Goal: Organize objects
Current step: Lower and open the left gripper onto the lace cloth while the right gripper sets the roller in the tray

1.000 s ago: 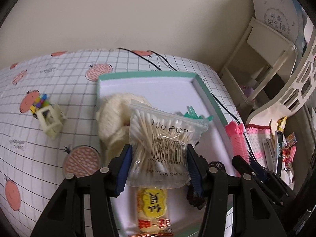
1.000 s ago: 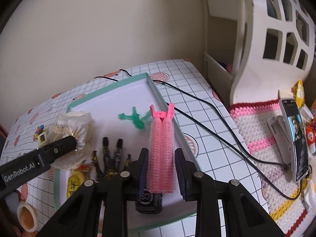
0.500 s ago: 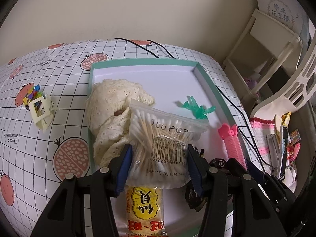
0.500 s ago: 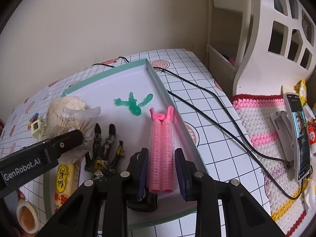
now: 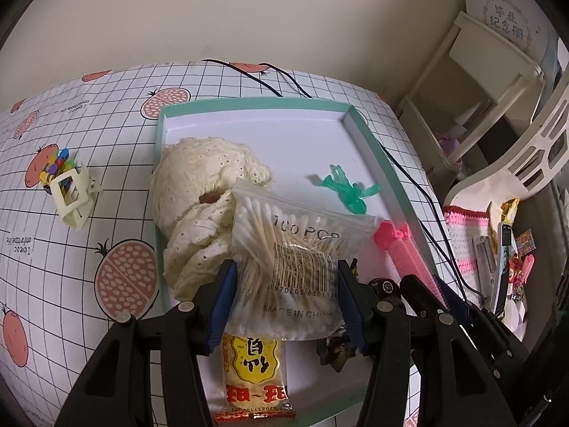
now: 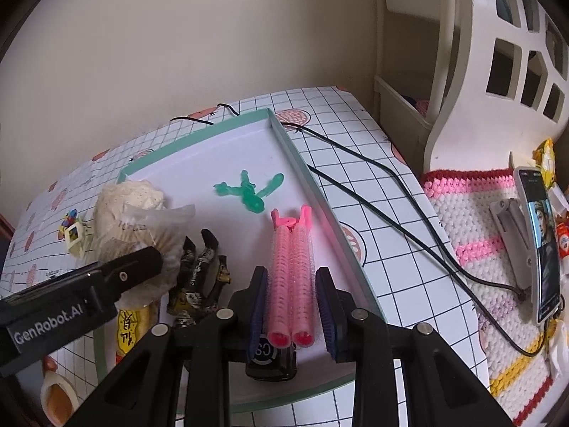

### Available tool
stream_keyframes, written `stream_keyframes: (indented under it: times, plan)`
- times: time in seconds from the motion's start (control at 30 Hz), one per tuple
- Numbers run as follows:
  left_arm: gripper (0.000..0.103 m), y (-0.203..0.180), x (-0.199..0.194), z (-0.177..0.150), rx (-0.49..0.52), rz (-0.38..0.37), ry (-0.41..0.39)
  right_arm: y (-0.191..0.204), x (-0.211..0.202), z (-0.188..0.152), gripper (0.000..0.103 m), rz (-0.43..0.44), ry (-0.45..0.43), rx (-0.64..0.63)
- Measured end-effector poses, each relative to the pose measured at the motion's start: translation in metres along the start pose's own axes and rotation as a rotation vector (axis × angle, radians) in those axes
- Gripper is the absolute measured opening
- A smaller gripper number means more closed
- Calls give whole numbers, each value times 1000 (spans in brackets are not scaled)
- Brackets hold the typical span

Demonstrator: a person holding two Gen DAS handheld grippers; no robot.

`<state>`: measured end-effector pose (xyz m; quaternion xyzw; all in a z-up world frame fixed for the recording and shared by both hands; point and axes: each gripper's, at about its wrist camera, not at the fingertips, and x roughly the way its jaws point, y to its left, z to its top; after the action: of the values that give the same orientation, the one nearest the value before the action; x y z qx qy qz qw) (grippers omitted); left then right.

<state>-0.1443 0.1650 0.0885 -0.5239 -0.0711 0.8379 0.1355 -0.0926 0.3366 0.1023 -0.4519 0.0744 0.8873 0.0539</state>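
The bag of cotton swabs sits pinched in my left claw, both blue pads pressed into its sides, hanging above the near part of the green-rimmed tray over a yellow snack packet. My right claw straddles the pink hair rollers; the pads stand close on either side, but I cannot tell whether they actually squeeze them. The rollers lie inside the tray along its right rim.

I judge this a placing step. To do it well, I would lower the bag onto bare tray floor rather than atop the cream lace cloth or the green plastic figure, then release gently, since the soft bag may slump. The two claws are near each other, so I would move one at a time. A black toy hand lies between them on the tray.
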Motion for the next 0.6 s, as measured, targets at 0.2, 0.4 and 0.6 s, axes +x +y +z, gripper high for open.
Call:
stream_keyframes:
  times: [0.2,0.4,0.6]
  plan:
    - [57,0,-9,3,2,-10,-6,3,-6,3,41,8,-18,0]
    - [59,4,-19,3,-10,-15,-23,6,-12,4,42,15,-32,-9]
    - [66,13,-22,1,-23,15,-32,10,-13,3,48,17,-34,-22]
